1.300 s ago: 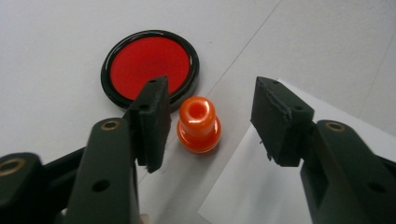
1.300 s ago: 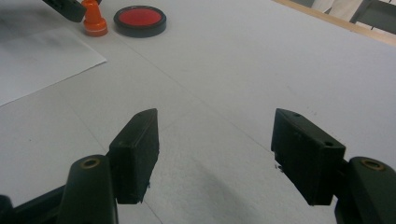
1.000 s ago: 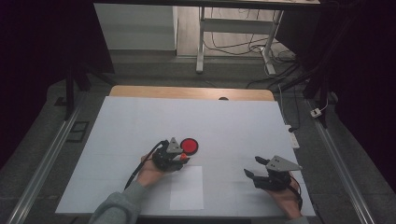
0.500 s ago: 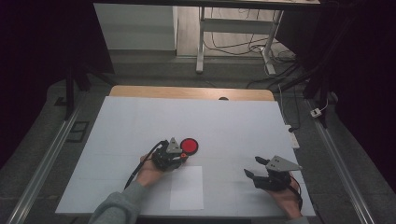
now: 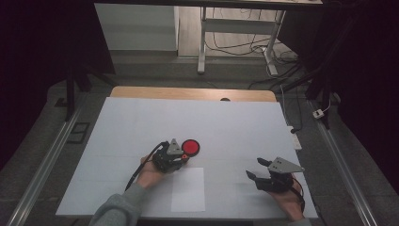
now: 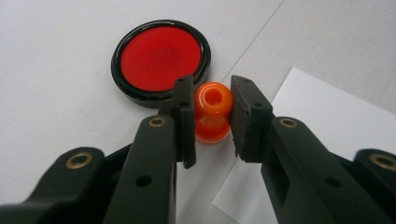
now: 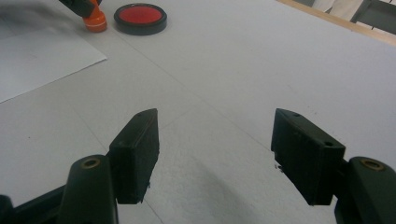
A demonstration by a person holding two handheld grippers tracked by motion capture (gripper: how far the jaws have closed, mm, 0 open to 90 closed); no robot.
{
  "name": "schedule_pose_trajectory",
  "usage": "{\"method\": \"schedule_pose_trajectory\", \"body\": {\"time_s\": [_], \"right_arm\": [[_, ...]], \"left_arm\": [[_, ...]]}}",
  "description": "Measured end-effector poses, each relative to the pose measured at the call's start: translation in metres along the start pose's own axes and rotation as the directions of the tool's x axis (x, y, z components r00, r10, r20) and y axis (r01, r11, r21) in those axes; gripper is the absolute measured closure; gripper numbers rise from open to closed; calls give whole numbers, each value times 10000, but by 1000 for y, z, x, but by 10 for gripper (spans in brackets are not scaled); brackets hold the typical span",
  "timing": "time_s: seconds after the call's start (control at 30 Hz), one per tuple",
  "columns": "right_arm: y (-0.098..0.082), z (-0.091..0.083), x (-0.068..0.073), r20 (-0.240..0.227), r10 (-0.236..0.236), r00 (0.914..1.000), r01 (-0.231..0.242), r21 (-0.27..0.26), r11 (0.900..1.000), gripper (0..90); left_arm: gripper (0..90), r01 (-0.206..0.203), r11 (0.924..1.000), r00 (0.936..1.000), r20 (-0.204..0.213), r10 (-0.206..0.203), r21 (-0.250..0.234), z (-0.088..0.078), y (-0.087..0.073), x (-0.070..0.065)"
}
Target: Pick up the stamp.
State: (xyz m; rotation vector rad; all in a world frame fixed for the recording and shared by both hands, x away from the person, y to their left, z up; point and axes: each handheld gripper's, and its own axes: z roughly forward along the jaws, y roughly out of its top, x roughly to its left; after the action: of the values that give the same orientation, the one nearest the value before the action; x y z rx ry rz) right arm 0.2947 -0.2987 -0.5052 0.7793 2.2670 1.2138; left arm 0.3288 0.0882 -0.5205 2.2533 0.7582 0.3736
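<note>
My left claw has just closed on the orange stamp, which stands upright near the middle of the desk, just beside the red ink pad and the sheet of paper. That hand reaches in low from the desk's near edge. My right claw rests near the near right corner, pointing left, spread wide and holding nothing.

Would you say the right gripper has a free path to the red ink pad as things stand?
Probably yes: the right gripper is open and empty, with bare table up to the red ink pad.
</note>
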Motion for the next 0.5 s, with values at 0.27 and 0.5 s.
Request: {"method": "schedule_pose_trajectory", "body": {"time_s": [0.27,0.5], "right_arm": [[0,0,0,0,7,10000,-7,13,10000,320],[1,1,0,-11,-21,10000,21,32,10000,320]], "left_arm": [[716,-25,9998,10000,71,27,-209,-5,1,0],[716,-6,9988,10000,33,8,-489,-12,3,-1]]}}
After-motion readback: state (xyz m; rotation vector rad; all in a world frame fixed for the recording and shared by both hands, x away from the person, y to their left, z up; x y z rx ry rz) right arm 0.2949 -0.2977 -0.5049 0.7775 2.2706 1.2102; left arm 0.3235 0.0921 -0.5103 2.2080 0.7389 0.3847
